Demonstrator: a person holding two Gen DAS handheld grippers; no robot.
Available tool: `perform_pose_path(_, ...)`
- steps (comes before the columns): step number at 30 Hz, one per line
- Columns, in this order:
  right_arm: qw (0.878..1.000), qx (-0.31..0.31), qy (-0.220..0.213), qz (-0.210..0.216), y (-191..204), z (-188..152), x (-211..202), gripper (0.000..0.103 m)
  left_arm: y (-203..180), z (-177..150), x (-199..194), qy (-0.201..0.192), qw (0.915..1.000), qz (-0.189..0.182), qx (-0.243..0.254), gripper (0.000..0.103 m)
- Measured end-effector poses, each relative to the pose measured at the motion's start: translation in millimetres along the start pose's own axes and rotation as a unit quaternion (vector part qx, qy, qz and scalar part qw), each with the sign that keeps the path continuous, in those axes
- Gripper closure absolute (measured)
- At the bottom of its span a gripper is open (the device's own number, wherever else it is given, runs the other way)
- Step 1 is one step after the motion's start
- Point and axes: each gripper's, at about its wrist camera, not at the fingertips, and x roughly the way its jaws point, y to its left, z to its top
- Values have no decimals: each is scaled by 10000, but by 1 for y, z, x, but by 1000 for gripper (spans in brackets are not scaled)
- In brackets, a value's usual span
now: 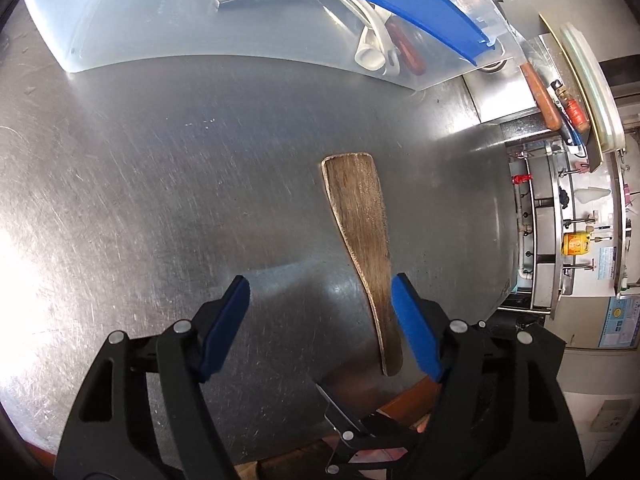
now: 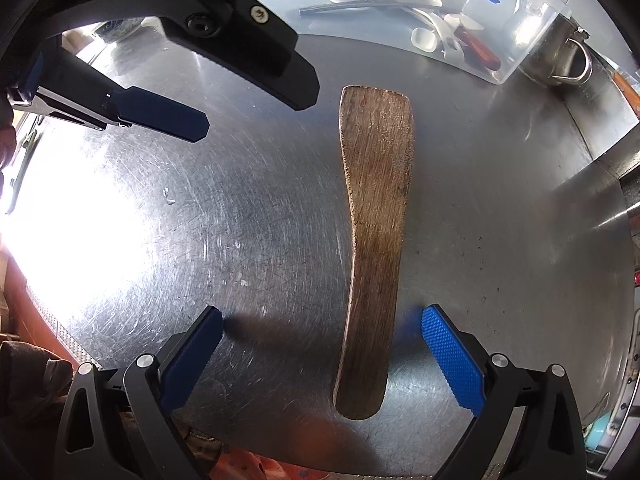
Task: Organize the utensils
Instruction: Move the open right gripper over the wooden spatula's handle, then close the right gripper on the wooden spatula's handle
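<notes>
While both claws point steeply down at the scratched steel desk (image 2: 500, 240), a worn wooden spatula (image 2: 374, 248) lies flat on it, handle near, broad blade far. The right claw (image 2: 322, 356) is spread wide, its blue pads on either side of the spatula's handle and clear of it, with nothing gripped. The left claw (image 1: 320, 320) also stands apart and empty; in its own view the spatula's handle runs just beside its right pad (image 1: 414, 328), and whether they touch cannot be told. In the right wrist view the left claw appears at the far left, above the desk and well apart from the spatula's blade. Farther back sits a clear plastic bin (image 2: 532, 36) with a blue rim, holding white spoons (image 2: 426, 38), a red-handled utensil (image 2: 480, 54) and a dark, thin utensil. A metal pot (image 2: 560, 60) stands just right of the bin.
</notes>
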Motion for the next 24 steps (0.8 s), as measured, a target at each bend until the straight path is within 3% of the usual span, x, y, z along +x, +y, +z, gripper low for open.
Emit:
perform_pose_path(7,9996,19,288,-24,2,2,0,6,2,-2,5,76,9999,75,-33,33)
perform_pose_path(9,9993,-36,366,-9,7,5,-1,13,3,-1,4,37,9999,63,-72,33)
perform_pose_path(11,9993,-159,350,17,13,7,-8,43,5,1,2,4,9999,52,-104,33)
perform_pose_path(13,9991,-223,366,31,16,9,-12,66,6,3,0,-18,9999,40,-137,33)
perform_pose_path(15,9988,-195,446,39,16,11,-12,72,6,4,-1,-24,9999,32,-136,33)
perform_pose_path(24,9954,156,932,181,-7,17,-13,80,-5,4,9,169,9998,-63,-58,33)
